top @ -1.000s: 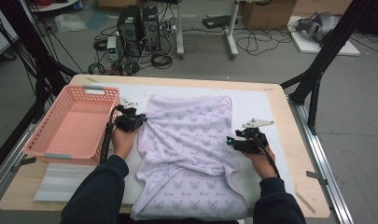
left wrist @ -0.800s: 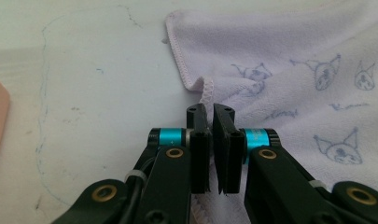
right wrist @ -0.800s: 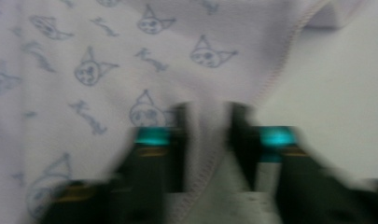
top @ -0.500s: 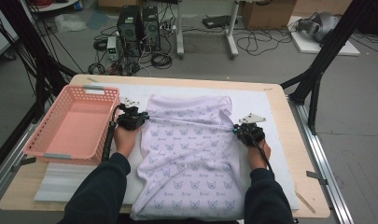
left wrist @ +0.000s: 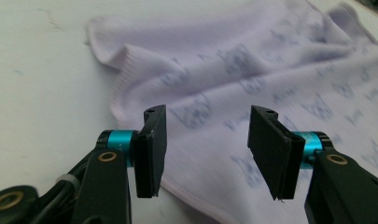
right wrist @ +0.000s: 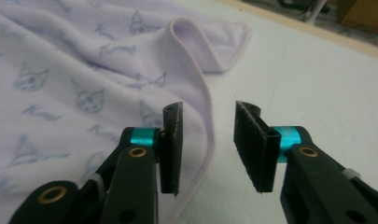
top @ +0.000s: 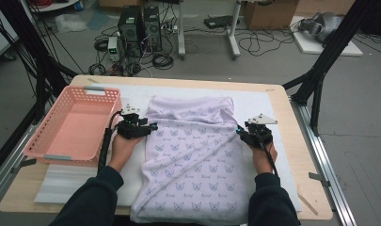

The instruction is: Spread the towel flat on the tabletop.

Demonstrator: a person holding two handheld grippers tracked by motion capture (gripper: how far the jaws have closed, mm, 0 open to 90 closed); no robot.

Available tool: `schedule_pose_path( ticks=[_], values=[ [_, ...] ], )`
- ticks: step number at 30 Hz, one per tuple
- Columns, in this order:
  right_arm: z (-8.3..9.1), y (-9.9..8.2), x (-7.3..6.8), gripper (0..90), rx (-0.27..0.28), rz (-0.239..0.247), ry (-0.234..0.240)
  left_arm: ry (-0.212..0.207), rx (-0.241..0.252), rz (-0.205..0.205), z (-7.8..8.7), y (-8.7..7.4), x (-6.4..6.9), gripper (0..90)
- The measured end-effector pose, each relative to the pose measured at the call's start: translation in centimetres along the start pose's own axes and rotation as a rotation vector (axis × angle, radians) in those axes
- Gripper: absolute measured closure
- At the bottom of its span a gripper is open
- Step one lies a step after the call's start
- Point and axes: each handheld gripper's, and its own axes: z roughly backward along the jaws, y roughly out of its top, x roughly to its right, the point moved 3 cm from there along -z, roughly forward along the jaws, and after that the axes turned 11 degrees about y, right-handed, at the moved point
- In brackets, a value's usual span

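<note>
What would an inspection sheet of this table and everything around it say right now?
Surface: wooden table with a white mat on it.
Job's things: lilac blanket with a cat print, spread on the mat, far part folded over.
Clutter: empty pink basket at the table's left; a white sheet under it.
Grippers: left gripper at the blanket's left edge, jaws apart, just opening, not pressing cloth. Right gripper at the right edge, likewise opening, over the hem.
Cables: one trails from each gripper; more lie on the floor.
Surroundings: computer towers, black frame legs, boxes.
</note>
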Motion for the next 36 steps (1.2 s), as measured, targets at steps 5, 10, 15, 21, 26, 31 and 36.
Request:
schedule_pose_path(
  ticks=[5, 10, 15, 21, 26, 31, 36],
  values=[
    [1.9, -0.8, -1.5, 60.2, 0.011, 0.002, 0.04, 0.002, -0.031, -0.049, 2.0, -2.4, 1.0, 45.6],
    [3.7, -2.6, -3.3, 59.8, 0.003, 0.017, 0.075, -0.01, -0.041, -0.068, 3.6, -5.0, 1.4, 45.0],
    [5.1, -4.3, -4.3, 59.1, -0.001, 0.001, 0.104, -0.03, -0.049, -0.113, 4.4, -5.7, 2.8, 54.0],
    [6.6, -5.6, -5.4, 59.1, -0.019, 0.008, 0.126, 0.078, -0.051, -0.136, 4.3, -5.3, 3.0, 86.4],
    [6.8, -6.3, -5.6, 59.0, -0.034, -0.016, 0.165, 0.209, -0.017, 0.015, 4.0, -4.6, -0.6, 86.5],
    [5.3, -6.3, -6.5, 57.8, -0.102, -0.014, 0.207, 0.208, -0.008, 0.035, 3.3, -4.0, -1.1, 86.2],
    [5.3, -5.8, -6.3, 86.9, -0.14, 0.039, 0.119, 0.182, -0.007, 0.033, 3.3, -4.1, -0.7, 84.2]
  ],
)
